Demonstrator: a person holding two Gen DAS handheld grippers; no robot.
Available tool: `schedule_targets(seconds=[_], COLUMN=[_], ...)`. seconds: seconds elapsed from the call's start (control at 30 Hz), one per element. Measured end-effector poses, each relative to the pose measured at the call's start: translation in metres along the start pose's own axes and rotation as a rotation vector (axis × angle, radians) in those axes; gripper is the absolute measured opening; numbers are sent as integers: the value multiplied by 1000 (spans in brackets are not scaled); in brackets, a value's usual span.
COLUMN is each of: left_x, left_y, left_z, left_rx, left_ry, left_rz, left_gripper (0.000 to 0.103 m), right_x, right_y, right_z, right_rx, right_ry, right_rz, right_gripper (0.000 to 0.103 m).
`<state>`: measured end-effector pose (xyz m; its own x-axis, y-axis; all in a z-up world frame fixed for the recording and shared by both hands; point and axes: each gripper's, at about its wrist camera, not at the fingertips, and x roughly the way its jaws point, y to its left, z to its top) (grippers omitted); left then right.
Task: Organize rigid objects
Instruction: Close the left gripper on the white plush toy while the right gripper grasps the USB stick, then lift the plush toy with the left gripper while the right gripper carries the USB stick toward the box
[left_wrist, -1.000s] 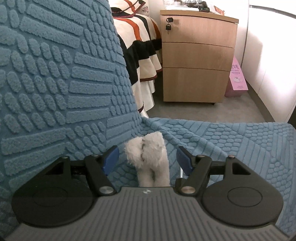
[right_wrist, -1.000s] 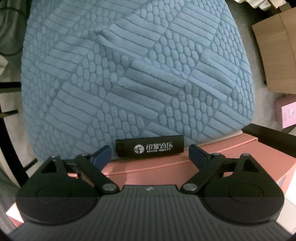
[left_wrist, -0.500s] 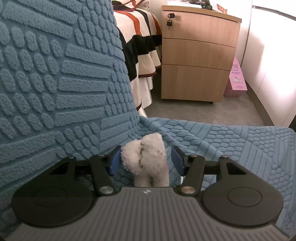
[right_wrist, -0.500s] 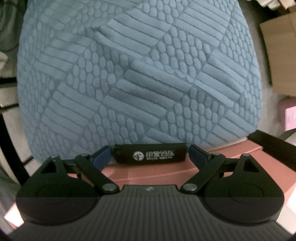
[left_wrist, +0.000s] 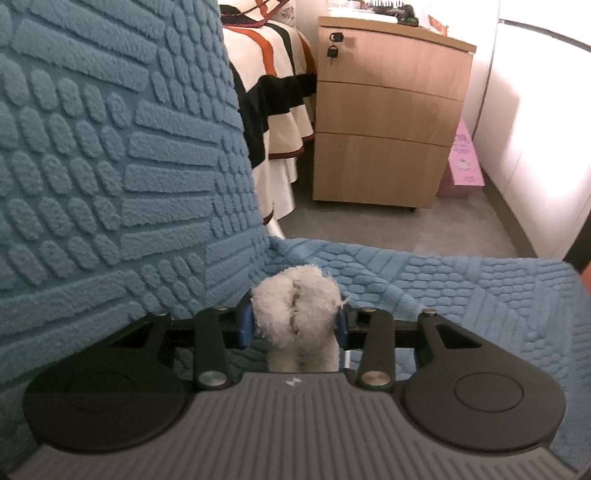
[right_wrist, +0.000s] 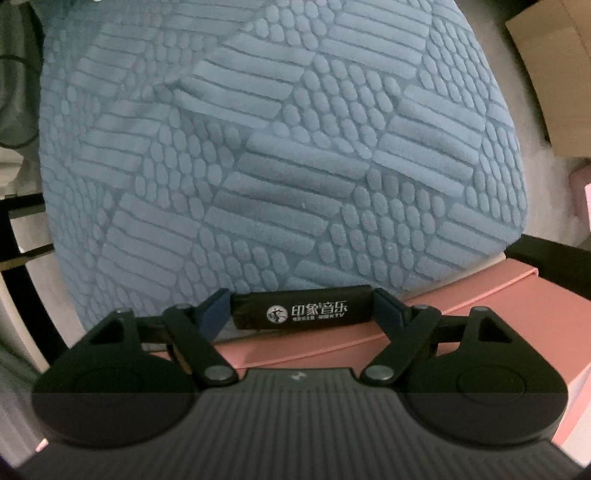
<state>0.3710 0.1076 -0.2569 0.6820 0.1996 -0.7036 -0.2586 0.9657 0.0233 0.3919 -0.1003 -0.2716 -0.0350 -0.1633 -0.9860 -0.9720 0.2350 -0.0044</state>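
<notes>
Our left gripper (left_wrist: 293, 326) jaws squeeze the fluffy white toy (left_wrist: 295, 306) on the blue chair (left_wrist: 461, 291), so we can lift it. Our right gripper (right_wrist: 301, 312) jaws pinch the black lighter (right_wrist: 301, 312) endwise, over the pink box (right_wrist: 443, 314) beside that chair, likely to drop in.

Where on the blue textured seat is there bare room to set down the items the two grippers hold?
The seat cushion is bare ahead of the black lighter, up to its rounded edges. The seat is also free right of the fluffy white toy. It is tight at the backrest corner, left of the toy.
</notes>
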Motion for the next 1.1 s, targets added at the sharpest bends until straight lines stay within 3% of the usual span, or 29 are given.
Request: schedule_targets(seconds=[0.3, 0.5, 0.6, 0.93, 1.03, 1.1], left_x=[-44, -70, -80, -115, -124, -130], left_y=[-16, -25, -35, -41, -39, -37], left_z=[-5, -19, -31, -49, -59, -66], left_rx=[24, -5, 34, -6, -17, -22], left_ry=[-41, -11, 7, 51, 67, 80], left_rz=[-101, -209, -208, -269, -270, -271], left_gripper=[46, 46, 46, 47, 46, 46], right_x=[-18, -40, -52, -63, -65, -65], right_y=[27, 25, 24, 44, 54, 64], right_z=[-11, -22, -26, -26, -32, -33], right_rx=[77, 276, 377, 547, 593, 621], right_ry=[-98, -222, -288, -373, -448, -481], right_rz=[-24, 30, 53, 38, 68, 44], right_gripper=[84, 84, 84, 84, 84, 84])
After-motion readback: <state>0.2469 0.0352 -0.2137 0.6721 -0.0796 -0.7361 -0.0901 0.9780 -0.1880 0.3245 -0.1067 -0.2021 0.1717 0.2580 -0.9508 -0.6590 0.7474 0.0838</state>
